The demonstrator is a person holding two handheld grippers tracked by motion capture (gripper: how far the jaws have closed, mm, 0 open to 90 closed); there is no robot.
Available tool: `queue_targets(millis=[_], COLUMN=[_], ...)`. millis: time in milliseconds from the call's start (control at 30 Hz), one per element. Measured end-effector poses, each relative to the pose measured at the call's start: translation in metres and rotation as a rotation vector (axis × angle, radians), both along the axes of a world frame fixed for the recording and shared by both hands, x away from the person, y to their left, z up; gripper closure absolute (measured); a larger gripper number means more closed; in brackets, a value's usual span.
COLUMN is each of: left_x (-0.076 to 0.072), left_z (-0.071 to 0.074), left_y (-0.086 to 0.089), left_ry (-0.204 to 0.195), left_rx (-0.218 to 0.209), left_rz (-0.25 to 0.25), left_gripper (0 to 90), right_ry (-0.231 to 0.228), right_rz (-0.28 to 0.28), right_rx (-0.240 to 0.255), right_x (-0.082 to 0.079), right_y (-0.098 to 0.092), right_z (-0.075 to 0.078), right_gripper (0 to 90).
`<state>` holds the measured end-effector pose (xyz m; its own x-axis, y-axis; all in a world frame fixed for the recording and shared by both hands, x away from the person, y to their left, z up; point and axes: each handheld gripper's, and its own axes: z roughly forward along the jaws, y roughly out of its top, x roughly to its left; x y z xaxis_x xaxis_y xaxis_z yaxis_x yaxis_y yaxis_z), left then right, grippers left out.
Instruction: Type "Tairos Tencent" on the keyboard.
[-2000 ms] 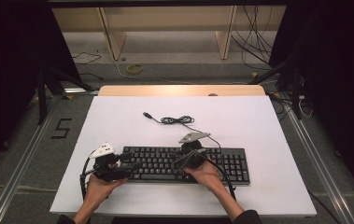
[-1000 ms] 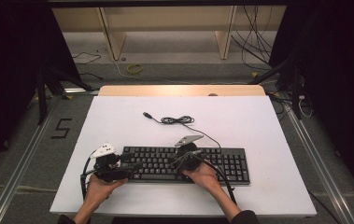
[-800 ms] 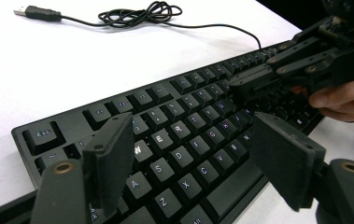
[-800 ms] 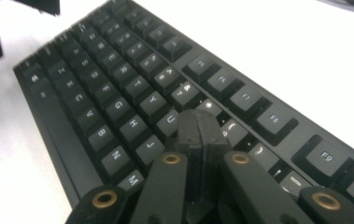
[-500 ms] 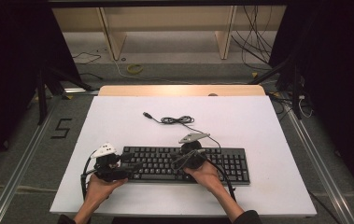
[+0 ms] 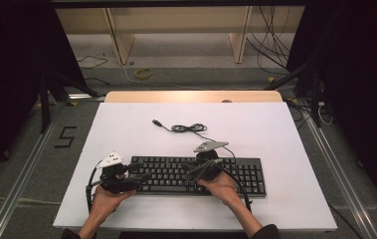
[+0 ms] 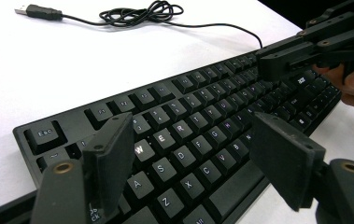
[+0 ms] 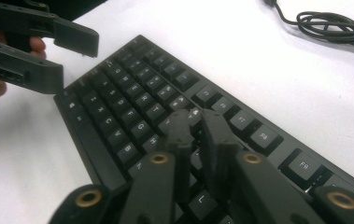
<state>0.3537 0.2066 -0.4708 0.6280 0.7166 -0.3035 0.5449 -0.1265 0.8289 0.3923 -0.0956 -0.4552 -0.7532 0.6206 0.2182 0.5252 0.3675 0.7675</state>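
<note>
A black keyboard (image 6: 248, 175) lies on the white table near its front edge. My left gripper (image 6: 140, 177) hovers over the keyboard's left end, open wide, with the W, E, R and S, D keys (image 7: 188, 135) showing between its jaws. My right gripper (image 6: 190, 172) is low over the middle keys (image 8: 132, 93), pointing left. Its jaws (image 8: 194, 119) have just been opening and stand a narrow gap apart with nothing between them. From the left gripper view, the right gripper (image 7: 269, 56) hangs over the far keys. The left gripper (image 8: 79, 60) is seen open from the right gripper view.
The keyboard's black cable (image 6: 188, 128) lies coiled behind it, ending in a loose USB plug (image 6: 156, 122). White tabletop (image 6: 126, 129) spreads around it. Beyond the table's far edge are shelving legs and floor cables (image 6: 141, 73).
The right gripper has shifted slightly back to the right over the keys since a second ago. The left gripper and the keyboard have stayed put.
</note>
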Motion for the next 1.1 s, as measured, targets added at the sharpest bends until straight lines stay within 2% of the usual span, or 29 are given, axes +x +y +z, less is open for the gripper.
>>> queue_targets(millis=[367,667,1100], left_x=[0.000,0.001,0.004], left_z=[0.000,0.000,0.000], left_y=[0.000,-0.002,-0.002], left_ry=[-0.006,-0.006,-0.004], left_rx=[-0.002,-0.004,-0.012], left_rz=[-0.001,-0.002,0.002], left_gripper=[30.6,30.6,30.7], right_ry=[-0.002,0.001,0.002], right_rz=[0.021,0.025,0.011], right_rx=[0.034,0.040,0.049], right_x=[-0.006,-0.008,-0.014], right_y=[-0.004,-0.008,-0.018], right_z=[0.006,0.008,0.009], right_gripper=[64.5,57.0,51.6])
